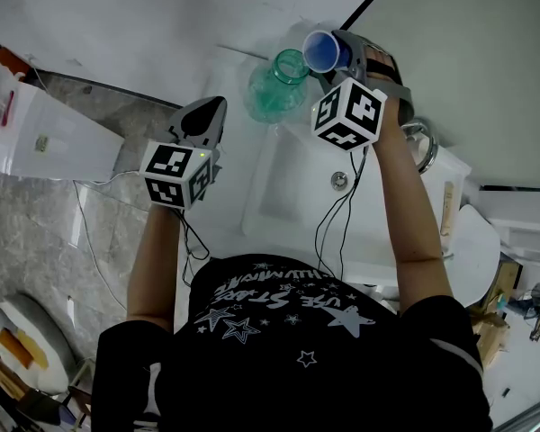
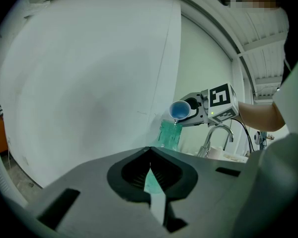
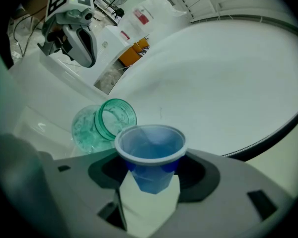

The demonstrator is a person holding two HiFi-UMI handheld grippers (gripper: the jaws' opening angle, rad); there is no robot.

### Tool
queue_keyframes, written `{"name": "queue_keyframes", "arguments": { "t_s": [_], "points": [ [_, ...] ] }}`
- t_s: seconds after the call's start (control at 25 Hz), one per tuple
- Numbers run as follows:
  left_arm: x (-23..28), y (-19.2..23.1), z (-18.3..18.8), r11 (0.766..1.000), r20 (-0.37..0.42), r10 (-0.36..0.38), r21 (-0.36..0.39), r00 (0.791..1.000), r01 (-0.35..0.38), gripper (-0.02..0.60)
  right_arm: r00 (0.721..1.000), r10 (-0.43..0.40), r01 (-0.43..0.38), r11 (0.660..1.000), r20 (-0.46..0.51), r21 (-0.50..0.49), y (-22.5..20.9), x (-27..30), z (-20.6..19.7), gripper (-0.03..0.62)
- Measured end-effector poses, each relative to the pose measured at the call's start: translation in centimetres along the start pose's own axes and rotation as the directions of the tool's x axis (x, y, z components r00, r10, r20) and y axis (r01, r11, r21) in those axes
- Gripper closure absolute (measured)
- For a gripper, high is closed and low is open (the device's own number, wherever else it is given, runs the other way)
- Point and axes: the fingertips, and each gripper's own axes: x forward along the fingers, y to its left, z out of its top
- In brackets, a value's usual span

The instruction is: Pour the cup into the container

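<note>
Right gripper (image 3: 151,171): jaws spread wide and pinching a small blue plastic cup (image 3: 150,150) by its lower wall. The cup is tipped well over, mouth facing outward.

The cup's lip hangs just above the open neck of a green translucent ribbed bottle-shaped container (image 1: 283,84). The container stands on the white counter at the back corner of the white sink basin (image 1: 279,187), near the wall.

Left gripper view: a thin thread or drop shows at the cup's lower lip, falling toward the container's mouth. How much liquid remains in the cup cannot be made out.

Left gripper (image 2: 150,153): jaws pressed together, nothing between them. It is held in the air, well apart from the container and to its left.

Progress, by judgement: the cup is lifted, carried and tilted, and the pour is under way. Left to do: empty the cup fully, then right it.
</note>
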Motion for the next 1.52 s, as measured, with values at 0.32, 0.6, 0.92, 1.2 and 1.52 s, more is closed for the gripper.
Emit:
{"name": "queue_keyframes", "arguments": {
  "t_s": [0.32,0.6,0.92,1.2,1.52],
  "points": [
    [-0.1,-0.1,-0.1,1.000,0.002,-0.001,-0.002,1.000,0.001,0.571,0.999,-0.046,0.045,0.997,-0.014,-0.063,-0.4,-0.1,0.1,0.312],
    [-0.4,0.0,0.0,1.000,0.006,0.002,-0.004,1.000,-0.002,0.571,0.997,-0.077,0.075,0.990,-0.010,-0.117,-0.6,-0.3,0.5,0.313],
    [-0.7,-0.4,0.4,1.000,0.013,0.007,0.001,1.000,-0.007,0.571,1.000,-0.014,0.014,1.000,0.026,-0.013,-0.4,-0.8,1.0,0.313],
    [-0.9,-0.9,0.5,1.000,0.014,0.009,0.005,1.000,-0.009,0.571,0.998,0.061,-0.064,0.993,0.028,0.098,0.4,-0.7,0.4,0.313],
    [-1.8,-1.4,0.9,0.999,0.020,0.019,0.027,1.000,-0.019,0.571,0.992,0.071,-0.097,0.957,0.104,0.272,0.3,-2.1,0.7,0.313]
  ]
}}
